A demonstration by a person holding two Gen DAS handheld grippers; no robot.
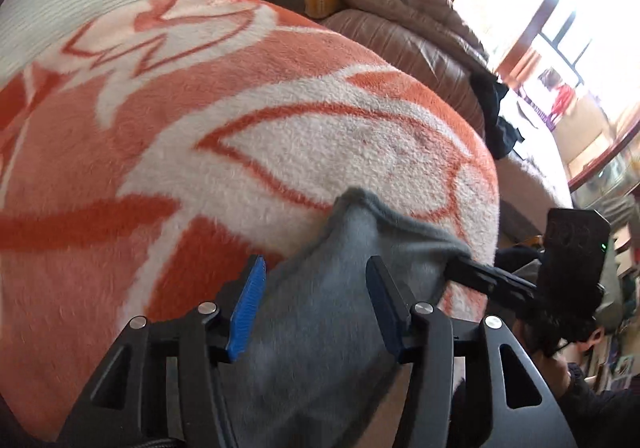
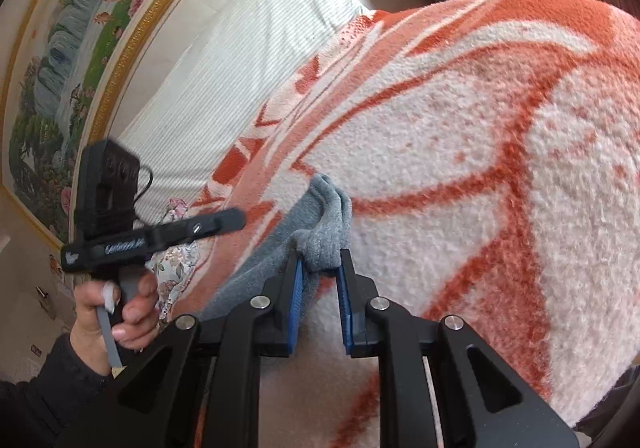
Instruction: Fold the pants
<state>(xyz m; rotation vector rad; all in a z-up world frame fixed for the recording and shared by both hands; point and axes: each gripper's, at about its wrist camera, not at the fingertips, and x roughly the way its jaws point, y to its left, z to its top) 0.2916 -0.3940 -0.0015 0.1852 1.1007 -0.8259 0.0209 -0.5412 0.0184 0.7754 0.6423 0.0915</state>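
Observation:
Grey fleece pants point(image 1: 340, 288) hang in the air over an orange and white blanket point(image 1: 240, 120) on a bed. My left gripper point(image 1: 316, 272) has its jaws wide apart, with the grey cloth draped between and under them. In the right wrist view my right gripper point(image 2: 320, 268) is nearly closed on a bunched edge of the pants point(image 2: 324, 232). The right gripper also shows in the left wrist view point(image 1: 472, 272), its fingers pinching the cloth's right corner. The left gripper shows at the left of the right wrist view point(image 2: 224, 224), beside the cloth.
A striped white pillow point(image 2: 240, 80) lies at the head of the bed under a framed landscape painting point(image 2: 60, 48). Brown quilts point(image 1: 420, 32) and dark clothes point(image 1: 496, 116) are piled at the far side. A bright window point(image 1: 540, 8) is beyond.

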